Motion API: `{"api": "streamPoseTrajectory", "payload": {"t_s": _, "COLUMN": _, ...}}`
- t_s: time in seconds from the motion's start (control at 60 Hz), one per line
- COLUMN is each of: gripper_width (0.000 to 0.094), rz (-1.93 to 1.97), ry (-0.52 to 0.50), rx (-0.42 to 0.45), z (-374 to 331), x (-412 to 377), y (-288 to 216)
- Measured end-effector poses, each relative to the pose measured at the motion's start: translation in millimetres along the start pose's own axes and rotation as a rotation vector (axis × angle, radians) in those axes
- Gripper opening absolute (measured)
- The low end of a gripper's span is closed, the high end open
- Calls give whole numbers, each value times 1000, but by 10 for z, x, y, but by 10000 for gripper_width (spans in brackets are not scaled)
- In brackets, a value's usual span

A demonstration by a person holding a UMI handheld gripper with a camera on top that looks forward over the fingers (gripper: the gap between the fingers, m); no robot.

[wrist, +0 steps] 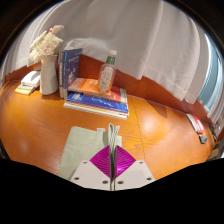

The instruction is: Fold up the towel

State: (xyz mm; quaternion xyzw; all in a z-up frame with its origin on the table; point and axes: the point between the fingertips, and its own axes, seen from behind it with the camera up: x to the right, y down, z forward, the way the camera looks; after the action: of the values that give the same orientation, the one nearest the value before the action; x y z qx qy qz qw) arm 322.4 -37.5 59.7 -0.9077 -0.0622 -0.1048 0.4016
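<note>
My gripper is shut on a fold of the pale grey-green towel. The pinched edge stands up as a thin strip between the magenta pads. The rest of the towel lies flat on the wooden table, spreading to the left of the fingers and a little to the right of them.
Beyond the fingers lies a stack of books with a clear bottle behind it. Upright books and a vase of dried flowers stand at the back left, with a white curtain behind. A small object lies at the table's right edge.
</note>
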Motion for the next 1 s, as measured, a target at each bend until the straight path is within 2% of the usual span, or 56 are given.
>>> {"api": "streamPoseTrajectory", "payload": {"t_s": 0.067, "gripper_width": 144, "rz": 5, "ry": -8, "rx": -57, "z": 138, "x": 81, "y": 287}}
{"api": "streamPoseTrajectory", "payload": {"t_s": 0.133, "gripper_width": 419, "rz": -7, "ry": 28, "rx": -67, "z": 108, "x": 211, "y": 386}}
{"api": "streamPoseTrajectory", "payload": {"t_s": 0.167, "gripper_width": 527, "rz": -7, "ry": 30, "rx": -69, "z": 47, "x": 210, "y": 388}}
{"api": "streamPoseTrajectory", "payload": {"t_s": 0.233, "gripper_width": 623, "rz": 11, "ry": 26, "rx": -32, "z": -136, "x": 160, "y": 245}}
{"api": "streamPoseTrajectory", "payload": {"t_s": 0.3, "gripper_width": 654, "rz": 43, "ry": 22, "rx": 13, "z": -370, "x": 62, "y": 79}}
{"api": "streamPoseTrajectory", "payload": {"t_s": 0.633, "gripper_width": 676, "rz": 181, "ry": -24, "rx": 181, "z": -1852, "x": -1136, "y": -678}}
{"api": "streamPoseTrajectory", "payload": {"t_s": 0.817, "gripper_width": 687, "rz": 233, "ry": -46, "rx": 234, "z": -2475, "x": -1856, "y": -741}}
{"api": "streamPoseTrajectory", "payload": {"t_s": 1.0, "gripper_width": 696, "rz": 224, "ry": -85, "rx": 250, "z": -2951, "x": -2422, "y": -701}}
